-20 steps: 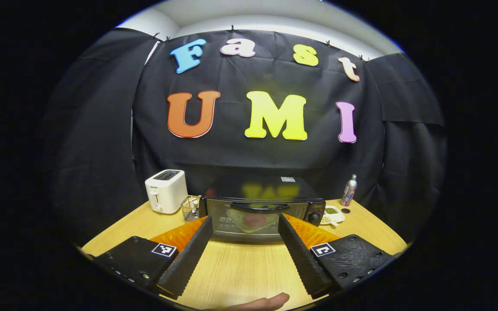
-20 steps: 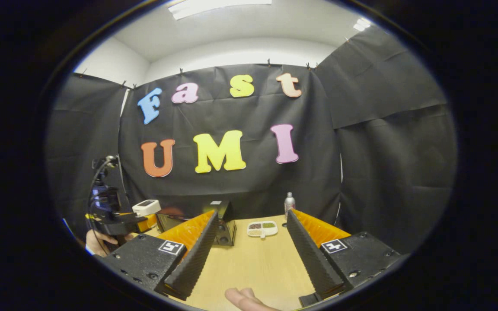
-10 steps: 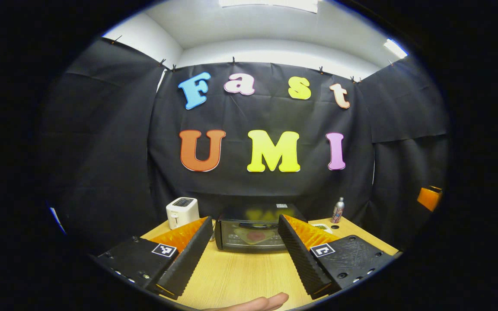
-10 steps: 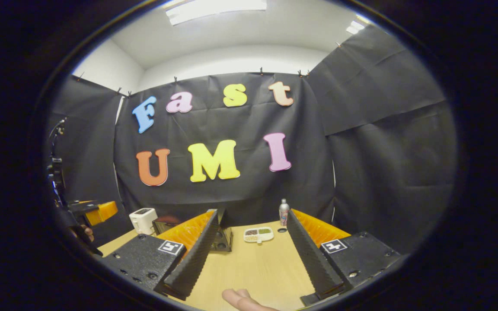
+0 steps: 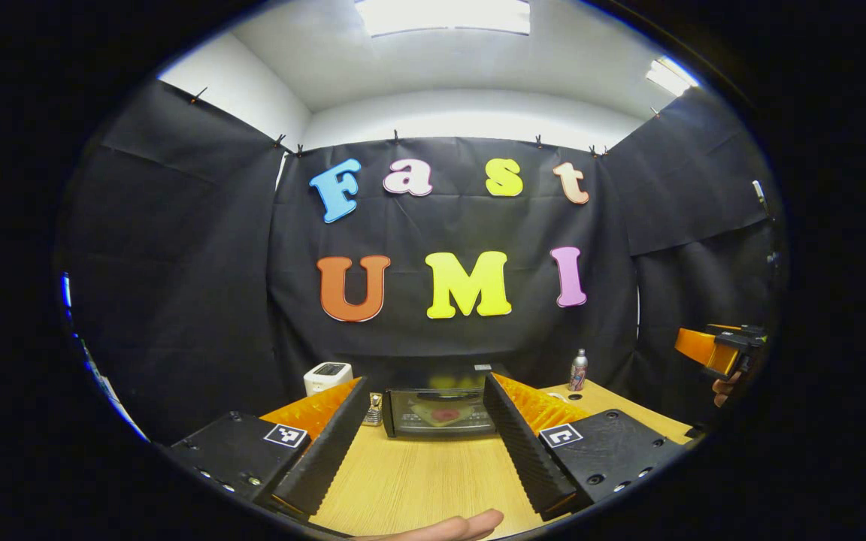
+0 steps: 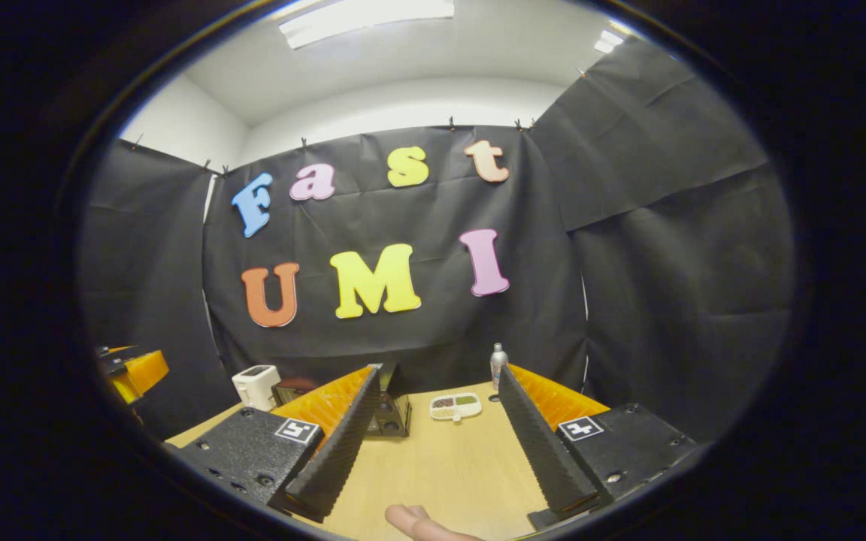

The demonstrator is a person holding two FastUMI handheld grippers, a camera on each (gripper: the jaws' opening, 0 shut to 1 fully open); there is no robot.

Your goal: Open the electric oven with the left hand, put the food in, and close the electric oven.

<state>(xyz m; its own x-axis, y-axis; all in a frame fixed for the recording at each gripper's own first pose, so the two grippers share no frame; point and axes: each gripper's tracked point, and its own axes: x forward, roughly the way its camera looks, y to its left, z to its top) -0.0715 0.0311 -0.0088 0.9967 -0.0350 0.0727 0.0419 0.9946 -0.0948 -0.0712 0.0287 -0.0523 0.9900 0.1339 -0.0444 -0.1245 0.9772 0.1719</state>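
The black electric oven stands at the back of the wooden table, its glass door shut. Through the glass I see a pale plate with something red, the food. My left gripper is open, held well back from the oven, with nothing between its fingers. My right gripper is open too and holds nothing. In the right gripper view its left finger covers part of the oven. The right gripper also appears at the far right of the left gripper view, and the left gripper at the left edge of the right gripper view.
A white toaster stands left of the oven, with a small wire holder between them. A metal bottle and a white divided dish sit to the oven's right. A person's fingertip pokes in at the bottom.
Both grippers have drawn back from the oven and tilted upward; the oven looks smaller now. The two grippers have moved apart sideways. Both stay open.
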